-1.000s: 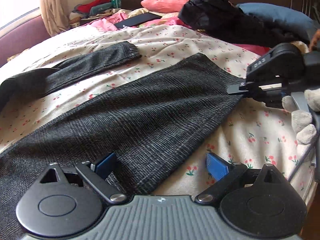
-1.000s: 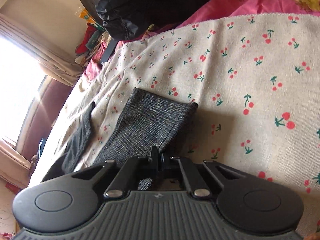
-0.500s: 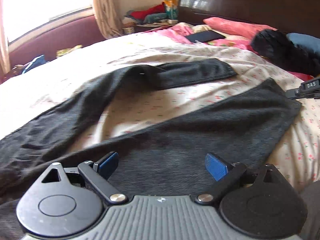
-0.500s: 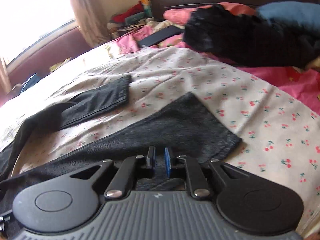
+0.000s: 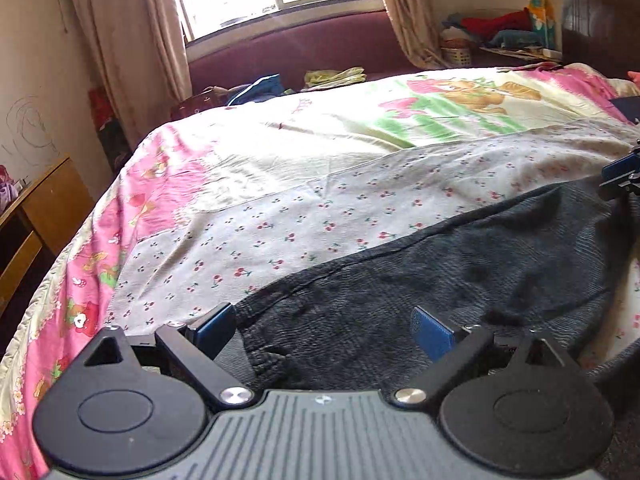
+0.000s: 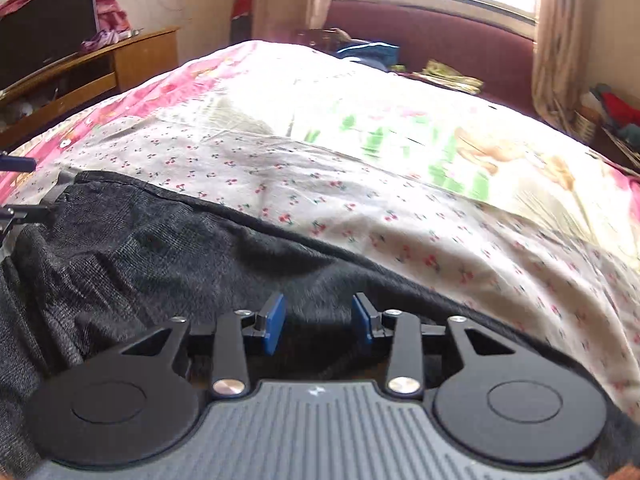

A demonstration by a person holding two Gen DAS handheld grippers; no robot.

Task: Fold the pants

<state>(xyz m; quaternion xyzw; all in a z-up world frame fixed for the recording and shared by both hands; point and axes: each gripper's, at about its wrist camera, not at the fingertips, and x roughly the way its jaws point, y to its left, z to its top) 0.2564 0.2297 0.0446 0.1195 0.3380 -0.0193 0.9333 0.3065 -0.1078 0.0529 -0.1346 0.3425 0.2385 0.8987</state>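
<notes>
The bed (image 5: 304, 184) fills the room, spread with a cherry-print sheet (image 5: 320, 216) over a pink cartoon cover. Along its near edge lie the dark grey pants (image 5: 460, 276), rumpled and bunched under both tools. The left claw (image 5: 324, 332) hangs just over the gathered waistband with its blue pads wide apart, holding nothing. The right claw (image 6: 318, 322) sits low over the fabric, its pads parted by a narrower gap with cloth showing between them, not pinched.

left claw (image 5: 324, 332): spread wide | right claw (image 6: 318, 322): parted, narrower gap
</notes>
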